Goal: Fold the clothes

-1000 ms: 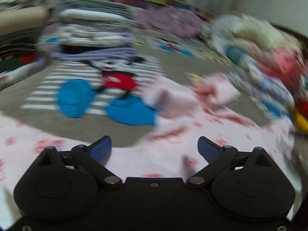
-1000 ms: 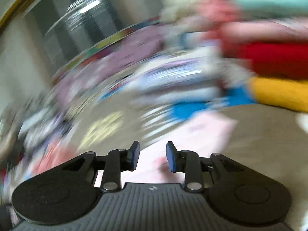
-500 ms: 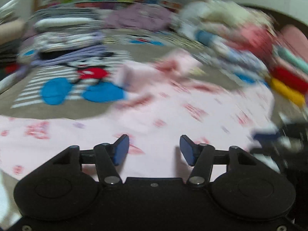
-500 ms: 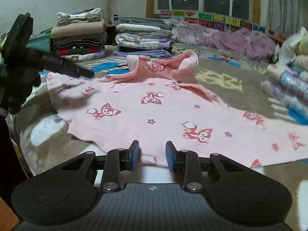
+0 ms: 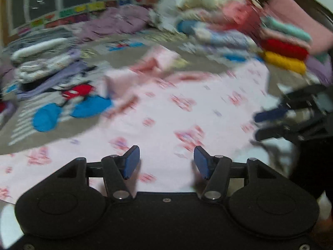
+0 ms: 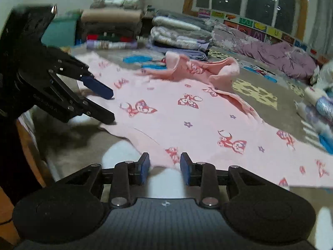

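In the left view, the left gripper (image 5: 166,162) is sitting half open with nothing pinched, and the soft pink fox-print shirt (image 5: 187,108) is lying under and ahead of its fingers. In the right view, the right gripper (image 6: 164,167) is staying a little open, and the shirt's near edge is lying between its fingertips, not squeezed.

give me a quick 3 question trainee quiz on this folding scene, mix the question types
1. True or false: the pink printed garment lies bunched in a tight ball.
2. Multiple choice: in the right wrist view, where is the garment's near hem relative to the right tool? A) between its fingers, unpinched B) far beyond it C) hidden under a folded stack
3. Fill in: in the right wrist view, the left tool hovers at the garment's ____ edge.

Key
1. False: it lies spread mostly flat on the bed cover, with only its far end rumpled.
2. A
3. left
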`<move>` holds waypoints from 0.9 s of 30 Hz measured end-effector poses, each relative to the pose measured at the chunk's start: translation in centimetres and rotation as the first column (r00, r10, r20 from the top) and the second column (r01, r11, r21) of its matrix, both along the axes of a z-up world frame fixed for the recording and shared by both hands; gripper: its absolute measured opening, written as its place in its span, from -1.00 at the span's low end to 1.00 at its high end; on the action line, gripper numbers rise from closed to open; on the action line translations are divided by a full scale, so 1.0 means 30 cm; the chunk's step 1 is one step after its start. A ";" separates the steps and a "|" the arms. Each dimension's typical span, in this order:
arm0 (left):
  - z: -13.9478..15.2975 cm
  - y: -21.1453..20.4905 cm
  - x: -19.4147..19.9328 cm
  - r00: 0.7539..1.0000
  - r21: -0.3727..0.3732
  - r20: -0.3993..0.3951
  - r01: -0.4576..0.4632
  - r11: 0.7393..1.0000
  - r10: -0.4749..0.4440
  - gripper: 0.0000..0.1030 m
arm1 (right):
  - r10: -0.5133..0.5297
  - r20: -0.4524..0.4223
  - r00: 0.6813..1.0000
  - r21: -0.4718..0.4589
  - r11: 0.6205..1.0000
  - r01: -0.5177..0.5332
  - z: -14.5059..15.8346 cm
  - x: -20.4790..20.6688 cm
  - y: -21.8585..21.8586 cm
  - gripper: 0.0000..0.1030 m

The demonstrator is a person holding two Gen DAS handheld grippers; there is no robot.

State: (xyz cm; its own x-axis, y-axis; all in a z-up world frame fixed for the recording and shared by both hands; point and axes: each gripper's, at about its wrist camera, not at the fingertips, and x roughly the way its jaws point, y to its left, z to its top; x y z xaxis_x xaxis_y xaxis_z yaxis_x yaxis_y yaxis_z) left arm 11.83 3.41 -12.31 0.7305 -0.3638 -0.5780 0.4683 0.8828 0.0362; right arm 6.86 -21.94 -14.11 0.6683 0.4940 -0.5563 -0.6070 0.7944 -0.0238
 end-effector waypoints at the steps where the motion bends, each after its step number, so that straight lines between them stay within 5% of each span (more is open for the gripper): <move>1: 0.014 0.020 0.017 0.999 -0.010 0.019 -0.040 0.999 0.040 0.11 | -0.013 0.005 1.000 0.034 0.999 0.013 0.008 0.002 -0.011 -0.34; 6: 0.046 0.054 0.097 0.982 -0.039 0.059 -0.179 0.983 0.181 0.14 | -0.054 0.043 0.998 0.110 0.993 0.049 0.055 0.085 -0.006 -0.34; 14: 0.122 0.064 0.267 0.975 -0.180 -0.006 -0.220 0.959 0.223 0.18 | -0.139 0.044 0.989 0.183 0.975 0.129 0.108 0.352 -0.003 -0.25; 21: 0.188 0.074 0.449 0.960 -0.272 -0.107 -0.278 0.921 0.258 0.18 | -0.210 -0.082 0.974 0.267 0.937 0.224 0.093 0.629 -0.012 -0.01; 27: 0.155 -0.003 0.616 0.956 -0.192 -0.194 -0.256 0.948 0.219 0.18 | -0.183 -0.154 0.971 0.305 0.926 0.223 0.044 0.748 0.000 -0.13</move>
